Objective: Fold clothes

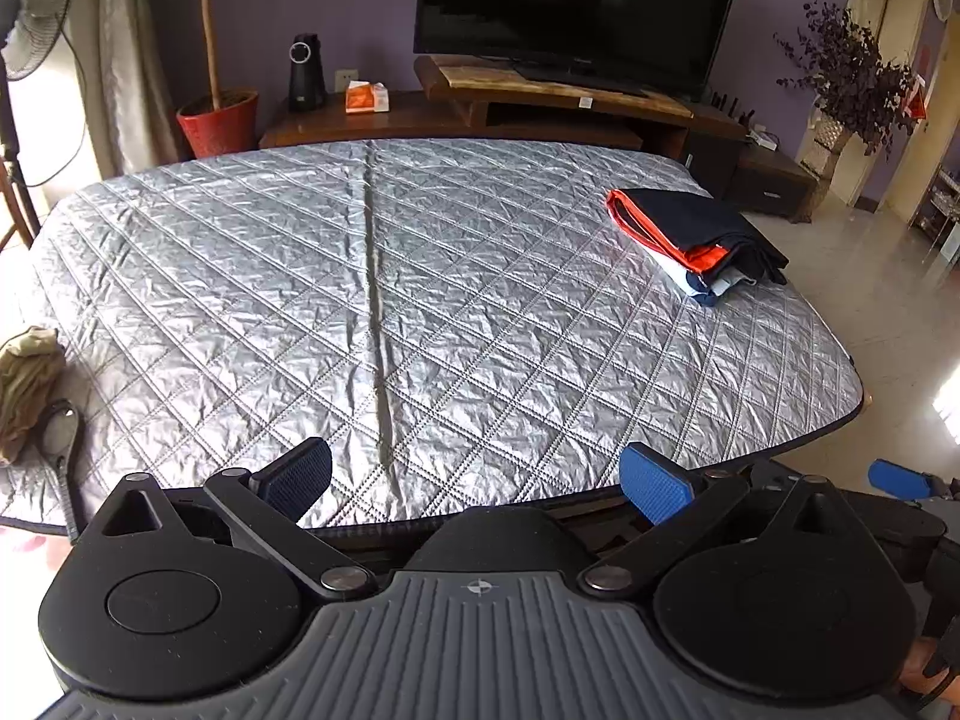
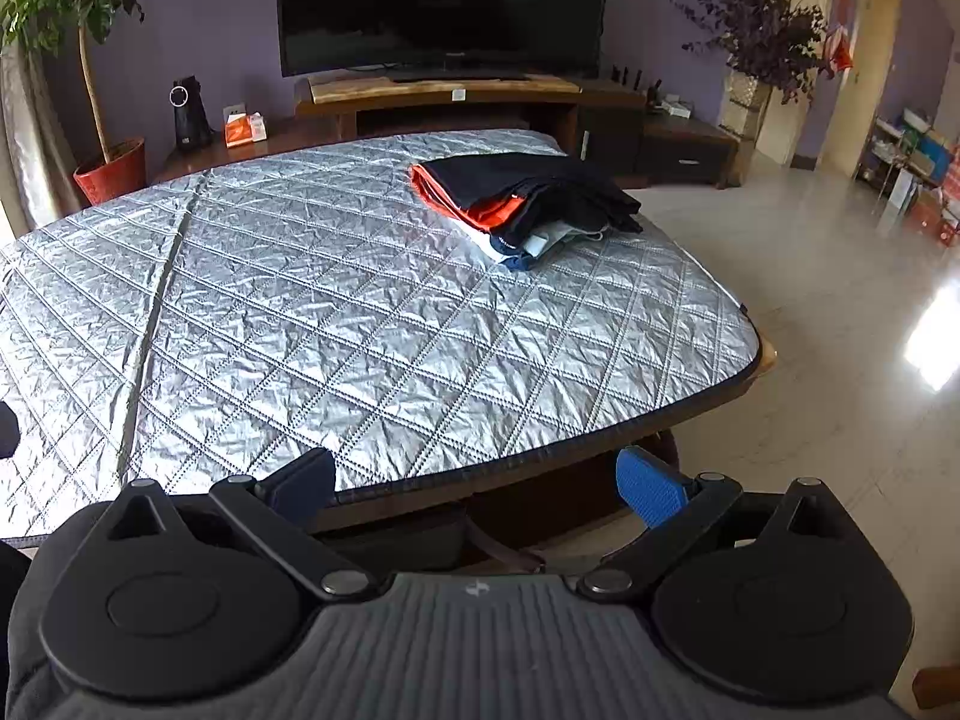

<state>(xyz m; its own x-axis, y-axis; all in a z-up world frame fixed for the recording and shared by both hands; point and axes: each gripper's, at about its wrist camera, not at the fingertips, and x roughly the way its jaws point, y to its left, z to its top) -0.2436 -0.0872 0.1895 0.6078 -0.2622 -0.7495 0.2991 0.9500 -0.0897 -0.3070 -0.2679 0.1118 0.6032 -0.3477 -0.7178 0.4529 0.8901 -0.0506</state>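
- The left gripper (image 1: 477, 483) hangs at the near edge of the quilted silver surface (image 1: 372, 300), its jaws wide apart with nothing between them
- The right gripper (image 2: 477, 483) sits just off the near right corner of the same surface, jaws likewise spread and empty; one of its blue pads also shows at the right edge of the left wrist view
- The one loose garment in sight is a crumpled tan cloth (image 1: 27, 384) at the far left edge of the surface, left of and slightly ahead of the left jaws; bunched as it is, I cannot tell its long axis
- The left gripper is clearly the nearer one; the tan cloth does not show in the right wrist view at all
- A dark hand mirror (image 1: 60, 438) lies just beside the tan cloth, on its near side, and could be snagged in a reach for the cloth
- A stack of folded clothes (image 2: 528, 204), navy and orange on top with paler layers beneath, rests near the far right edge, ahead of the right jaws and well apart from both grippers
- The broad middle of the surface carries only a raised seam (image 1: 375, 300) running away from the camera
- Beyond the surface stand a television (image 1: 576, 6) on a wooden stand (image 1: 540, 96), a potted tree in a red pot (image 1: 219, 123) and a fan at far left; none blocks a reach
- My judgement: the tan cloth wants pulling to the centre first, the left jaws leading
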